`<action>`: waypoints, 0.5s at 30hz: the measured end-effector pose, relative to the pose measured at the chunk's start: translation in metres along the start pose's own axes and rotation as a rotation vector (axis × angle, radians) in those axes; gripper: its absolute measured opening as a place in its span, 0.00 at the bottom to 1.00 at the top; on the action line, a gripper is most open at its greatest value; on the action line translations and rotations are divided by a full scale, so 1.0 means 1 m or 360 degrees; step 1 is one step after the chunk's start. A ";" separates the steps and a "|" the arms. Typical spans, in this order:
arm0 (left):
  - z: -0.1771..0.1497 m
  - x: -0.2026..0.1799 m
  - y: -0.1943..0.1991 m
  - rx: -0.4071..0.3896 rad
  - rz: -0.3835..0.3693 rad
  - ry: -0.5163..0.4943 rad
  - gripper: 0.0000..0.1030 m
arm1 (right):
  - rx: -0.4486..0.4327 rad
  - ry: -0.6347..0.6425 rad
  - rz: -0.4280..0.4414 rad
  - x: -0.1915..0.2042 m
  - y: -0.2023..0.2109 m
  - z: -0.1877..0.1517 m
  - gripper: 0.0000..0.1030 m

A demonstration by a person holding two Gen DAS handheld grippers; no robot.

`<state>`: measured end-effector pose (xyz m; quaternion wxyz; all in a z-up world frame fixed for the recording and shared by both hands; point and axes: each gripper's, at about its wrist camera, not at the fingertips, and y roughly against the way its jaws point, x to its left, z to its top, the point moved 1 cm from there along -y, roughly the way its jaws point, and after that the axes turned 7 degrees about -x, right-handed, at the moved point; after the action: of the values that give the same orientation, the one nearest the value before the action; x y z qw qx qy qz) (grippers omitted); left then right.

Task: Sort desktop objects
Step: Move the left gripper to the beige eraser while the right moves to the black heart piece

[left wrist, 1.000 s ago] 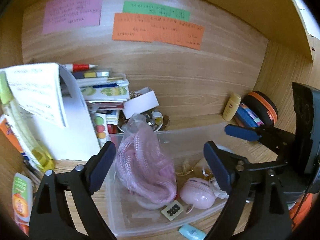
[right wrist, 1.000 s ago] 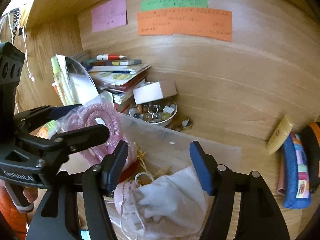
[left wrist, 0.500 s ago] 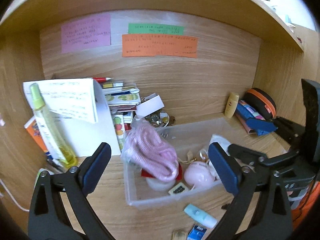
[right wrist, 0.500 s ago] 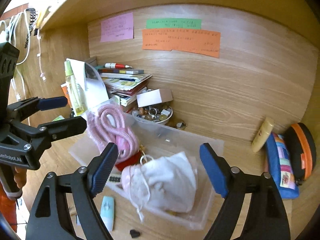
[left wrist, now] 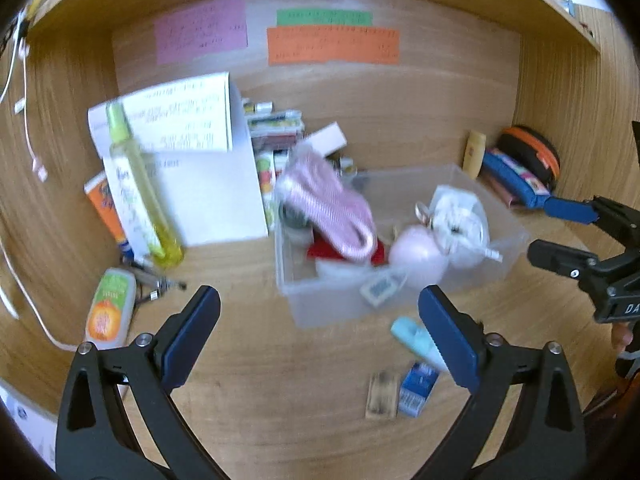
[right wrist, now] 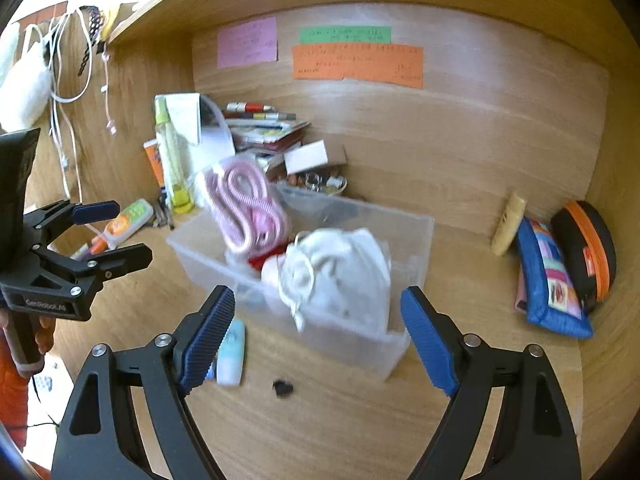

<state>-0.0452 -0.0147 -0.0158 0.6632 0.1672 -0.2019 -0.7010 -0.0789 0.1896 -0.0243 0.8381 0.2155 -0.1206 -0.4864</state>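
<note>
Clear plastic forms the rectangular storage box point(left wrist: 404, 300) that stands in the middle of the wooden surface point(left wrist: 280, 400), and it already holds several sorted things: a coiled pink cord in a thin bag point(left wrist: 332, 204), a white drawstring cloth pouch point(right wrist: 340, 276) and a round pink case point(left wrist: 418, 256).

Compared with a second ago, both cameras now see the box from farther away. Before, the left gripper point(left wrist: 318, 336) stood close over the pink cord and the right gripper point(right wrist: 316, 332) close over the white pouch; now both are drawn back and nothing is between their jaws. The left jaws stand wide open. The right jaws are also open, and they were clearly narrower a second ago. The cord and the pouch lie in the box, not held by anything.

I judge that these two things are now deposited and the hands are free for the next pick. Some objects are not yet sorted: a pale turquoise tube point(left wrist: 414, 338) lies just beside the box at about 5 o'clock from it in the left view, with a small blue packet point(left wrist: 416, 392) and a small wooden block point(left wrist: 380, 394) near it. A small black piece point(right wrist: 283, 388) lies on the surface at 6 o'clock of the box in the right view.
</note>
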 end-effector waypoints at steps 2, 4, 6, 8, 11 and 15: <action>-0.012 0.000 -0.002 0.0044 -0.0002 0.0012 0.98 | 0.0027 0.0012 -0.0003 0.002 0.003 -0.010 0.80; -0.025 0.000 -0.006 0.0101 -0.0013 0.0021 0.98 | 0.0050 0.0029 -0.0003 0.003 0.003 -0.018 0.80; -0.036 -0.001 -0.009 0.0149 -0.0020 0.0018 0.98 | 0.0078 0.0032 0.0003 0.004 0.003 -0.027 0.80; -0.047 -0.002 -0.015 0.0205 -0.0032 0.0017 0.98 | 0.0111 0.0030 0.0019 0.004 0.001 -0.035 0.80; -0.061 -0.005 -0.025 0.0293 -0.0050 0.0015 0.98 | 0.0181 0.0029 0.0025 0.004 -0.005 -0.048 0.80; -0.072 -0.011 -0.035 0.0353 -0.0077 0.0012 0.98 | 0.0261 0.0001 0.0059 0.003 -0.016 -0.061 0.80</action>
<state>-0.0385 -0.0067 -0.0955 0.6242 0.2470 -0.2715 -0.6896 -0.0640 0.1949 -0.0853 0.8266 0.2812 -0.1635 -0.4593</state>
